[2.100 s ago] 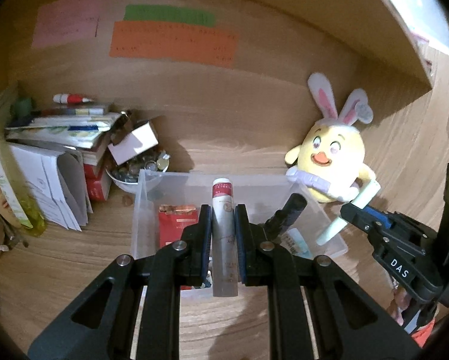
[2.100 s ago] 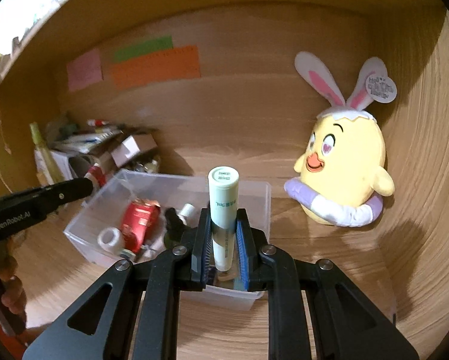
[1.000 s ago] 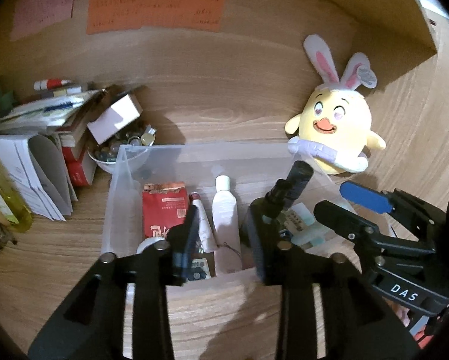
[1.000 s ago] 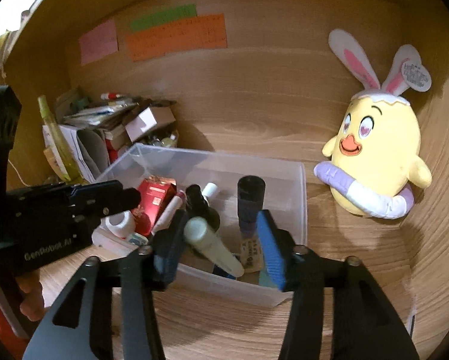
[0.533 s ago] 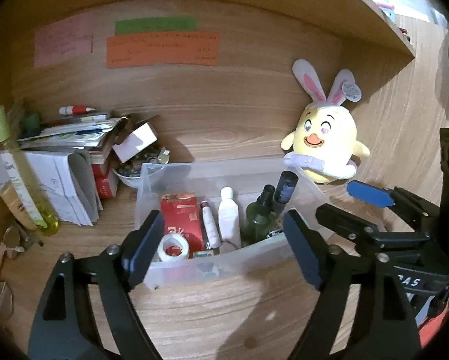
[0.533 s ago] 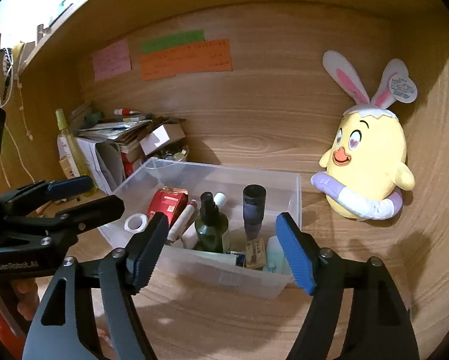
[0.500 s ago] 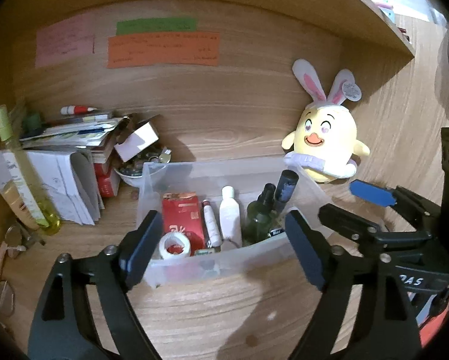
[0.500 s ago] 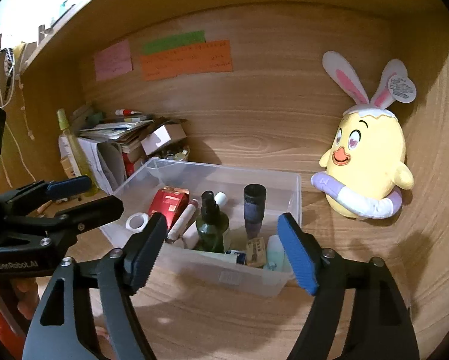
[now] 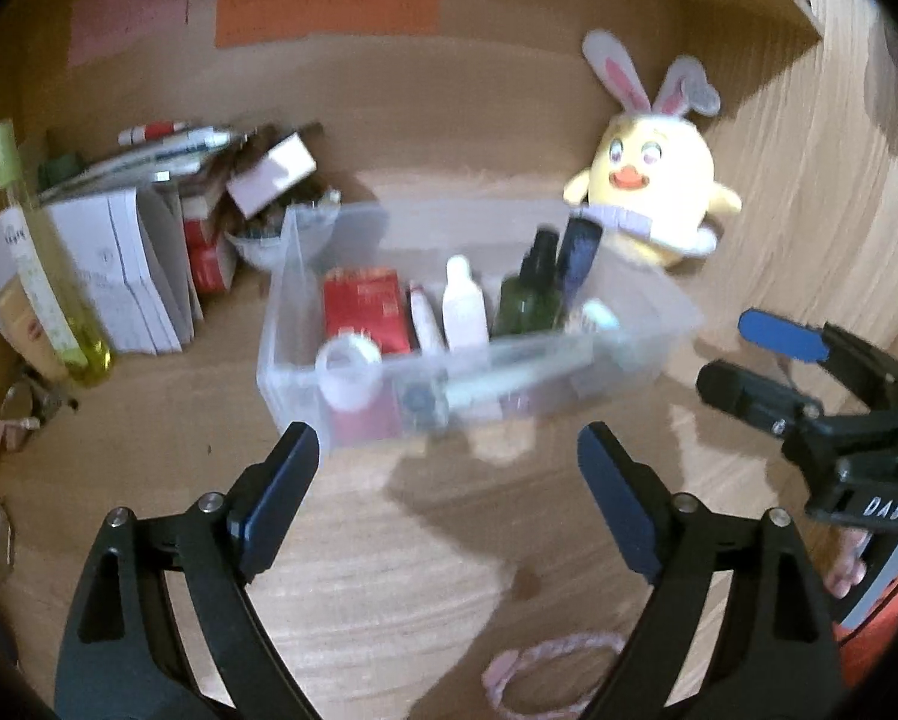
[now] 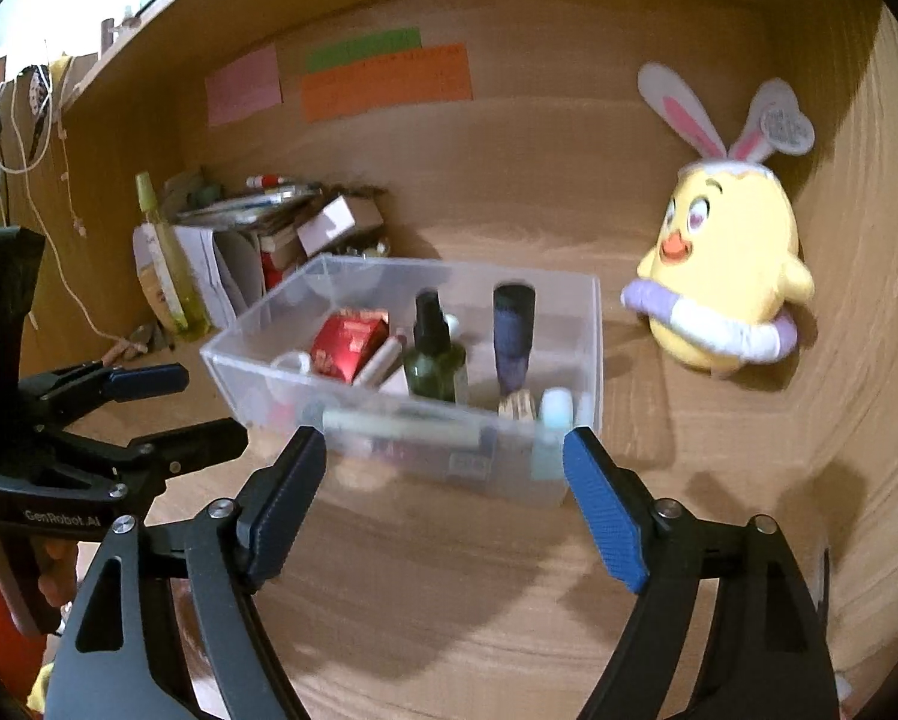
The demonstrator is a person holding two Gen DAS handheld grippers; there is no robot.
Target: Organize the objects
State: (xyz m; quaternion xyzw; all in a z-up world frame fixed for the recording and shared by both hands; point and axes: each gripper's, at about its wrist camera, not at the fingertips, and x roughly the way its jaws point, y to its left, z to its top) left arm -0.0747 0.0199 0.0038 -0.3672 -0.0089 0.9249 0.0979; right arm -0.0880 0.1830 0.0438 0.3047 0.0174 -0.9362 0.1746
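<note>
Both grippers hang over the wooden table (image 9: 389, 570) with nothing in them — the left gripper (image 9: 449, 474) and the right gripper (image 10: 446, 480) each have their fingers spread wide. Just ahead of them stands the clear plastic box (image 10: 592, 336), holding a red packet (image 9: 362, 306), a white bottle (image 9: 463, 309), a green bottle (image 10: 434, 354), a dark tube (image 10: 513, 336) and what looks like a pale tube (image 10: 401, 423) lying along the near wall, though blur hides detail. A yellow plush chick (image 10: 724, 276) sits to the box's right, papers (image 9: 119, 264) to its left.
</note>
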